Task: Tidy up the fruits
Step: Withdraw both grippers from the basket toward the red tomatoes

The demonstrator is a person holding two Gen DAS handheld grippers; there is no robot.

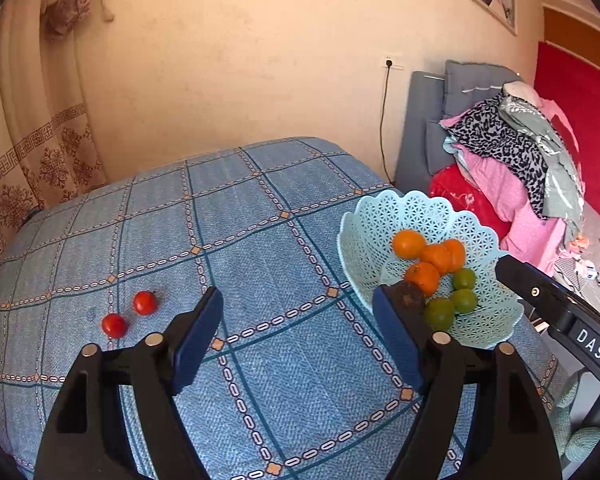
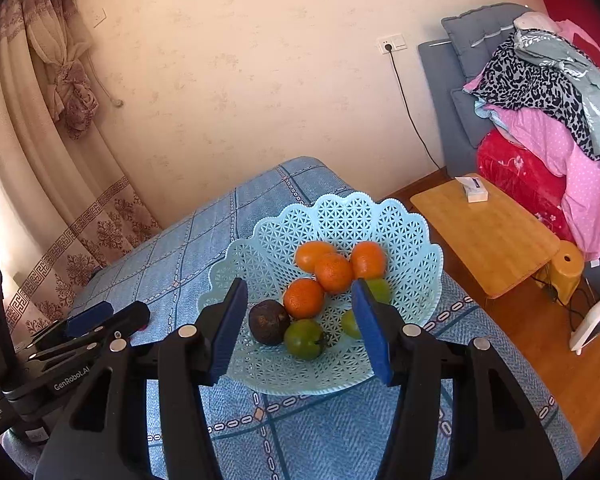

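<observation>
A light blue lattice basket (image 1: 384, 216) (image 2: 340, 216) stands on the blue checked tablecloth (image 1: 260, 240). It holds several oranges (image 2: 334, 272), three green fruits (image 2: 304, 338) and a dark brown fruit (image 2: 269, 322). Two red tomatoes (image 1: 114, 325) (image 1: 144, 302) lie on the cloth at the left. My left gripper (image 1: 300, 320) is open and empty over the cloth, between the tomatoes and the basket. My right gripper (image 2: 300, 308) is open and empty, above the basket's near side. The left gripper also shows at the left of the right wrist view (image 2: 96, 320).
A wooden side table (image 2: 484, 236) with a white box (image 2: 474, 190) stands right of the table. Piled clothes (image 2: 540, 100) lie on a grey couch behind it. Curtains (image 2: 60, 160) hang at the left. The table's edge runs close behind the basket.
</observation>
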